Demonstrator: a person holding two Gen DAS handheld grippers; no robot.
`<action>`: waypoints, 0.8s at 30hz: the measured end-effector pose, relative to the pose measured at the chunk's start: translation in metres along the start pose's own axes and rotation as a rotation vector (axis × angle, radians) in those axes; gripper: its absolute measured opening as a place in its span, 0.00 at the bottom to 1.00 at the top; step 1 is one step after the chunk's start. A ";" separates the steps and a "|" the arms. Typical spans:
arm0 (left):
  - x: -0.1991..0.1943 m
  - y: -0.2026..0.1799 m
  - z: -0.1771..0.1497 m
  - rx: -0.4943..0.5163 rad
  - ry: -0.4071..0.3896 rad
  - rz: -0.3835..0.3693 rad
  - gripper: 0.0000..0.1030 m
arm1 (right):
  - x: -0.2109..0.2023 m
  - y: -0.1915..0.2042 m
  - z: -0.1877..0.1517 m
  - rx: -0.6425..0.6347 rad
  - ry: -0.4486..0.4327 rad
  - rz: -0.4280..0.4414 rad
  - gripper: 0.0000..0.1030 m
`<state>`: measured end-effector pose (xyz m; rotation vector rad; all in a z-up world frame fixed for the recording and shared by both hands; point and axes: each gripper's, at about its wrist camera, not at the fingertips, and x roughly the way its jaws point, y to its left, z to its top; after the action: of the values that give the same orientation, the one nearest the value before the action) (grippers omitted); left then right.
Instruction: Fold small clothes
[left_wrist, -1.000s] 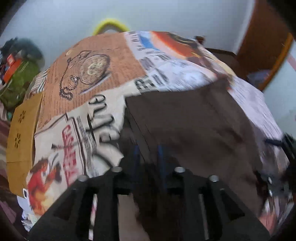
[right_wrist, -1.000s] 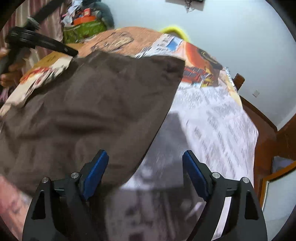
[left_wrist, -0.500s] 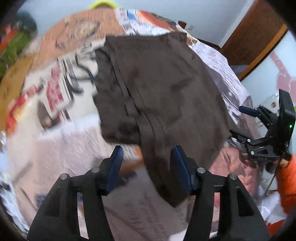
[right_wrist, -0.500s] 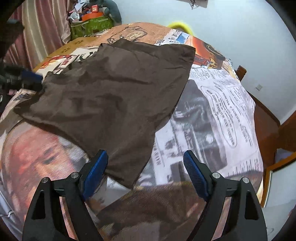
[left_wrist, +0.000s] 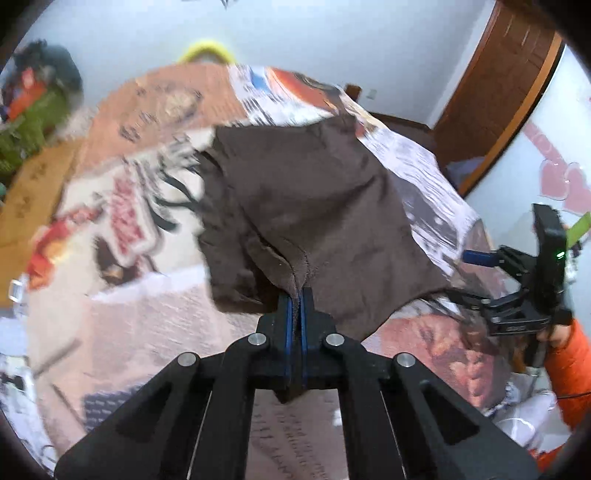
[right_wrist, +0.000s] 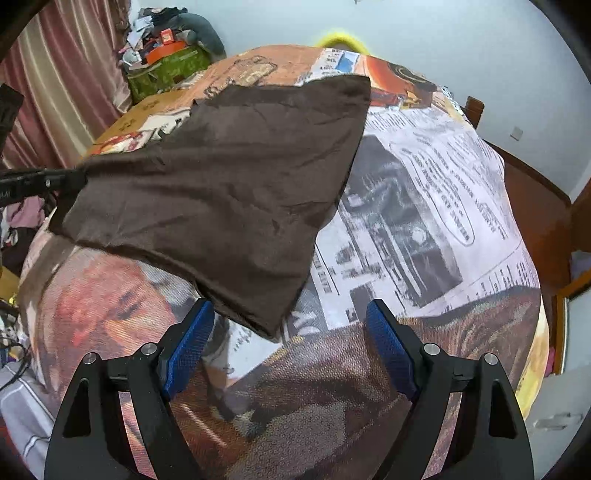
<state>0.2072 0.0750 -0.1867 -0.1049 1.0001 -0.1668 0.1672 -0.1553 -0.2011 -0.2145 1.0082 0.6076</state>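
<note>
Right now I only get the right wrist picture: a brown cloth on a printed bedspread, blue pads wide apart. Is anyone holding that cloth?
Observer: Yes. In the left wrist view the left hand-held gripper is shut on an edge of the brown cloth; its jaws have just closed, with a bunched fold between them.
Visitor: And the hand-held gripper I look through?
Observer: The right hand-held gripper stands open. From the other side it sits beside the cloth's corner, not pinching it.
Visitor: Who carries it?
Observer: A hand in an orange sleeve.
</note>
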 end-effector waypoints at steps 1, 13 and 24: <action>0.000 0.003 0.000 0.003 -0.007 0.024 0.03 | -0.002 0.000 0.003 0.003 -0.007 0.011 0.79; 0.037 0.031 -0.026 -0.052 0.135 0.080 0.26 | 0.035 0.007 0.044 0.179 -0.027 0.257 0.79; 0.028 0.053 0.044 -0.054 0.038 0.105 0.43 | 0.031 0.006 0.038 0.171 0.005 0.269 0.78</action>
<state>0.2639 0.1221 -0.1955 -0.0984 1.0455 -0.0461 0.2038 -0.1217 -0.2067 0.0728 1.0970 0.7603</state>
